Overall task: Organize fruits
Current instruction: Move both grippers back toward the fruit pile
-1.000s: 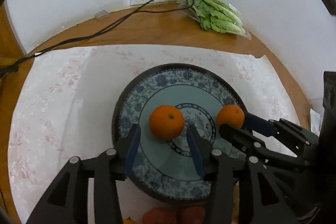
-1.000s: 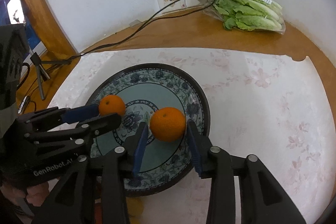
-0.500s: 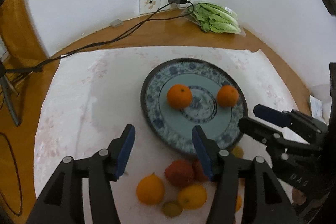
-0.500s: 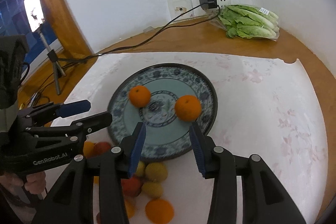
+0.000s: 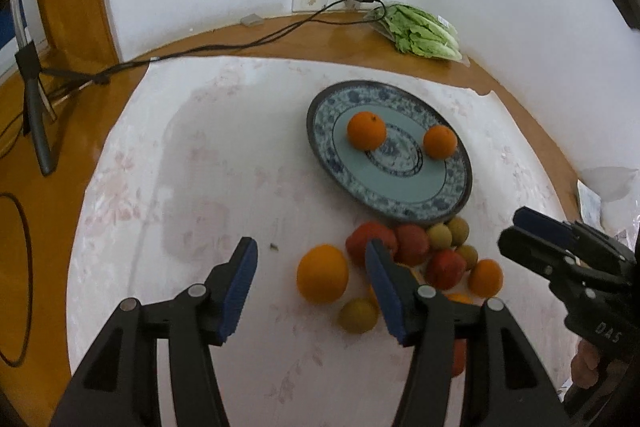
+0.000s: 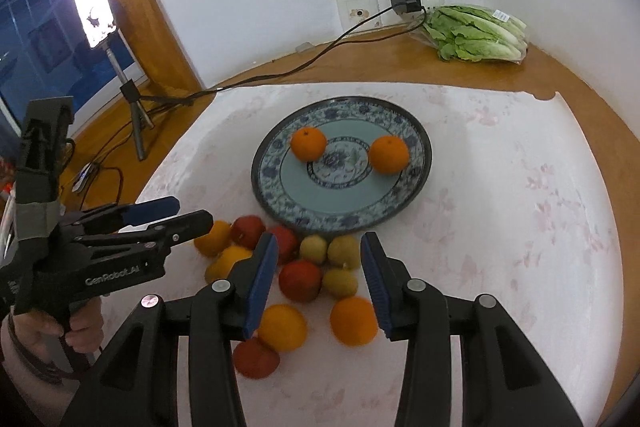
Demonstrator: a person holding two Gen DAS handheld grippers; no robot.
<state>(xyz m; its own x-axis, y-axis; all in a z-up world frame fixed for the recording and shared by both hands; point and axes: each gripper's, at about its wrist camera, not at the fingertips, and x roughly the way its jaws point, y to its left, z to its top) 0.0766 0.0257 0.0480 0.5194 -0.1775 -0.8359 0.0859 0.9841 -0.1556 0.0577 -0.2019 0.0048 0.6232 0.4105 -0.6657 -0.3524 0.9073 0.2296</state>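
Note:
A blue patterned plate (image 5: pixel 456 203) (image 6: pixel 276 195) holds two oranges, one on the left (image 5: pixel 366 130) (image 6: pixel 308 144) and one on the right (image 5: pixel 440 142) (image 6: pixel 389 154). In front of the plate lies a pile of loose fruit: oranges (image 5: pixel 322 273) (image 6: pixel 353 321), red fruits (image 5: pixel 412 243) (image 6: pixel 300 280) and small yellow-green fruits (image 5: pixel 358 315) (image 6: pixel 343 251). My left gripper (image 5: pixel 310 283) is open and empty above the pile's left side. My right gripper (image 6: pixel 318 277) is open and empty over the pile.
The plate and fruit sit on a white flowered cloth (image 6: pixel 520 227) over a wooden table. A bag of lettuce (image 6: pixel 476 33) lies at the back right below wall sockets with a plugged charger (image 6: pixel 406 2). A black cable (image 5: pixel 224 47) runs left. A lit lamp on a tripod (image 6: pixel 94 9) stands at left.
Both grippers let go of the oranges on the plate and pulled back and up. The loose fruit pile has come into view under them.

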